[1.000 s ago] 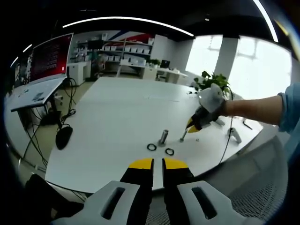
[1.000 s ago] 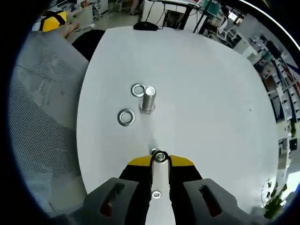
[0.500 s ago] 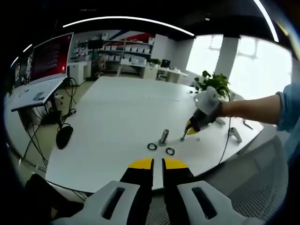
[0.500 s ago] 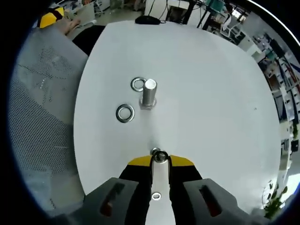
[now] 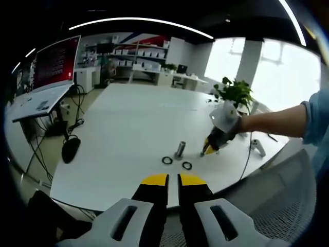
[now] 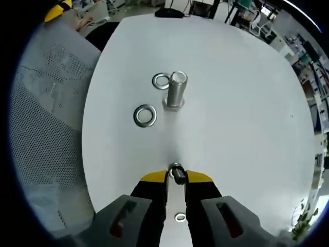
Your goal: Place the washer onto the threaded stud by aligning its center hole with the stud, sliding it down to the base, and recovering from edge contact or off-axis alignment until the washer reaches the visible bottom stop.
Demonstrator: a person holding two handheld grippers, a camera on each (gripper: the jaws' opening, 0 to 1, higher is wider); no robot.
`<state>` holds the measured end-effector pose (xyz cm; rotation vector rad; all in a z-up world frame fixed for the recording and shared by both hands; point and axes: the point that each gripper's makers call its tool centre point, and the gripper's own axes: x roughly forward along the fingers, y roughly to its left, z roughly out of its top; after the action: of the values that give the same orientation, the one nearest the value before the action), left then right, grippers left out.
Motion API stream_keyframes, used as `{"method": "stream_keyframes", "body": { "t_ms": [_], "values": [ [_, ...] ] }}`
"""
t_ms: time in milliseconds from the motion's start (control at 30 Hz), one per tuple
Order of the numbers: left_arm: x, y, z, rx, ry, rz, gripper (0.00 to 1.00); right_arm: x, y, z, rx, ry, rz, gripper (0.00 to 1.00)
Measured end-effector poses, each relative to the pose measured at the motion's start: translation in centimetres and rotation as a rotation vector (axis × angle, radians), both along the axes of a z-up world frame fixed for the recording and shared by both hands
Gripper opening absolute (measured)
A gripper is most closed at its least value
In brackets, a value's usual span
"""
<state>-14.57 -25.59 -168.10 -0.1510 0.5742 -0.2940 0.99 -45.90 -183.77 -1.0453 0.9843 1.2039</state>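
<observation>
Washer (image 6: pixel 176 173) pinched on edge between closed jaws of right gripper (image 6: pixel 176 177), above table (image 6: pixel 241 103), short of stud (image 6: pixel 176 91). Stud upright; two spare washers (image 6: pixel 145 115) flat beside it. Left gripper (image 5: pixel 172 180) closed, empty, well back from stud.

Silver washers (image 6: pixel 145 115) and a silver stud (image 6: pixel 176 90) on a white table (image 6: pixel 236 92); yellow-tipped black right gripper (image 6: pixel 176 176).
</observation>
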Motion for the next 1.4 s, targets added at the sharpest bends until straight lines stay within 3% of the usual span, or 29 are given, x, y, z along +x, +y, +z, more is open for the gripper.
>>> {"method": "stream_keyframes", "body": {
  "t_ms": [200,433,567,1400],
  "values": [
    [0.0,0.0,0.0,0.0,0.0,0.002,0.04,-1.2,-0.3,-0.8,-0.023,0.027,0.013,0.13],
    [0.0,0.0,0.0,-0.001,0.0,0.003,0.04,-1.1,-0.3,-0.7,-0.01,0.021,0.028,0.15],
    [0.0,0.0,0.0,-0.001,-0.001,0.004,0.04,-0.3,-0.6,-0.6,-0.009,-0.02,0.019,0.28],
    [0.0,0.0,0.1,-0.002,-0.003,0.001,0.04,0.5,-7.6,-0.8,0.028,0.036,-0.209,0.26]
  ]
}}
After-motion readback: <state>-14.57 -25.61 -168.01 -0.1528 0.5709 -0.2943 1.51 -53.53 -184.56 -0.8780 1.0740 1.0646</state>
